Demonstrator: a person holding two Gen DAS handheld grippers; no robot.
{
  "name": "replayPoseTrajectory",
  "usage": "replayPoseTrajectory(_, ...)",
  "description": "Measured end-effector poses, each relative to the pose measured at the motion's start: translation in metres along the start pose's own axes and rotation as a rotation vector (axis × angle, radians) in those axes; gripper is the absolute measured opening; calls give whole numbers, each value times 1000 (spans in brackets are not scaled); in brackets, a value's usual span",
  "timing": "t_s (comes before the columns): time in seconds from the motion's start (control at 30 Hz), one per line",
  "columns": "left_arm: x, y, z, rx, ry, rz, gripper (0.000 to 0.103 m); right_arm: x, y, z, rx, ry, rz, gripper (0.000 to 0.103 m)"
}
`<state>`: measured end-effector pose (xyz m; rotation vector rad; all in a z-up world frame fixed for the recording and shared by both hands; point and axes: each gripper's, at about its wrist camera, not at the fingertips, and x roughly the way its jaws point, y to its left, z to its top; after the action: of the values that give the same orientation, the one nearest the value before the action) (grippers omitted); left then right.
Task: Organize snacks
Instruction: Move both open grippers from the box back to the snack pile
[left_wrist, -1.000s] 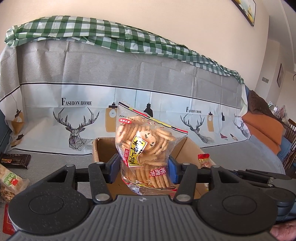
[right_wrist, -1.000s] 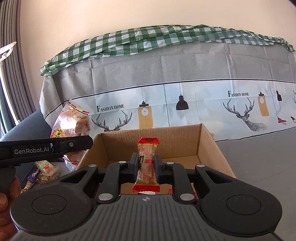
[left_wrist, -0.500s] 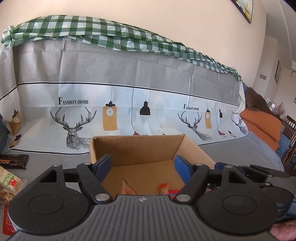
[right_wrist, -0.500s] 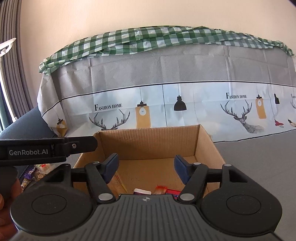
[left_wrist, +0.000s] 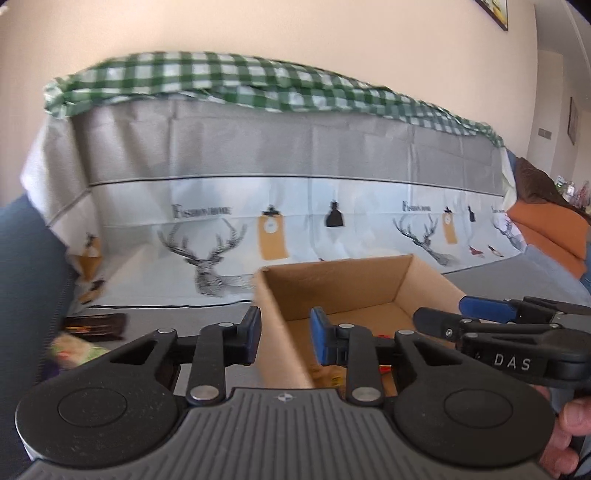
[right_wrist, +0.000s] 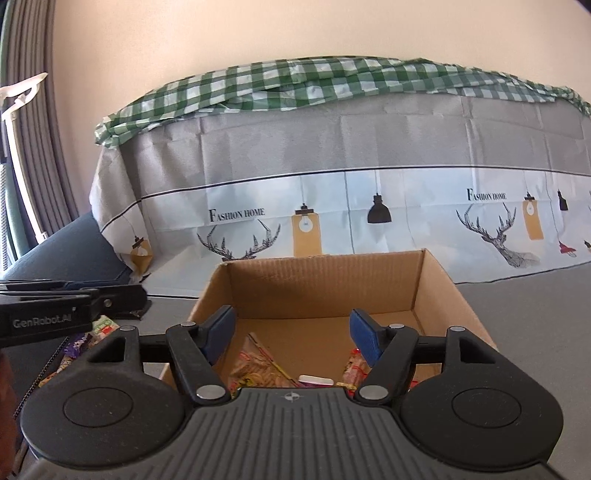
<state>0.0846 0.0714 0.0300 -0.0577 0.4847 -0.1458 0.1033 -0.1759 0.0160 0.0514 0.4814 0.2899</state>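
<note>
An open cardboard box (right_wrist: 325, 291) stands on the grey surface; it also shows in the left wrist view (left_wrist: 340, 284). Inside lie the cracker bag (right_wrist: 255, 365), a small red-ended snack (right_wrist: 356, 367) and a white-topped packet (right_wrist: 316, 380). My right gripper (right_wrist: 291, 332) is open and empty above the box's near side. My left gripper (left_wrist: 284, 332) is open and empty, its jaws either side of the box's left wall. The right gripper also shows at the right of the left wrist view (left_wrist: 480, 317).
Loose snacks lie on the surface left of the box: a dark packet (left_wrist: 96, 326), a green-labelled bag (left_wrist: 74, 350) and small wrappers (right_wrist: 85, 343). A printed cloth (right_wrist: 332, 221) with a green checked cover (right_wrist: 295, 85) rises behind the box. An orange cushion (left_wrist: 546, 232) is at the right.
One second ago my left gripper held the cracker bag and my right held the small snack. Both opened and dropped them into the box. Since then the left gripper has moved left.
</note>
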Motion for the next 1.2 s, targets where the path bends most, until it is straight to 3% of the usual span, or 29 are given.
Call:
replayPoseTrajectory(0.17, -44, 30, -6, -28, -46, 93, 32, -4, 22, -1, -24, -27, 41, 70)
replayPoseTrajectory(0.27, -72, 51, -3, -73, -96, 92, 32, -5, 35, -2, -23, -39, 69, 69)
replayPoseTrajectory(0.37, -96, 70, 1, -72, -73, 121, 32, -4, 47, -4, -4, -36, 108, 67)
replayPoseTrajectory(0.47, -127, 87, -3, -39, -105, 177, 32, -1, 62, -8, 27, -26, 164, 46)
replayPoseTrajectory(0.53, -139, 101, -10, -106, -107, 200, 32, 2, 77, -11, 54, -26, 196, 33)
replayPoseTrajectory(0.6, -147, 106, -15, -124, -144, 217, 32, 6, 94, -15, 74, -20, 251, 30)
replayPoseTrajectory(0.77, -132, 111, -43, -92, -155, 320, 32, 21, 139, -28, 31, 39, 343, 30)
replayPoseTrajectory(0.93, -103, 143, -66, -218, -90, 371, 32, 50, 178, -44, -30, 136, 387, 31)
replayPoseTrajectory(1.07, -87, 157, -76, -255, -58, 384, 32, 75, 205, -58, -59, 198, 397, 32)
replayPoseTrajectory(1.17, -77, 161, -79, -254, -42, 397, 32, 99, 223, -69, -70, 237, 386, 43)
replayPoseTrajectory(1.2, -76, 162, -79, -254, -47, 407, 32, 107, 229, -73, -75, 247, 371, 52)
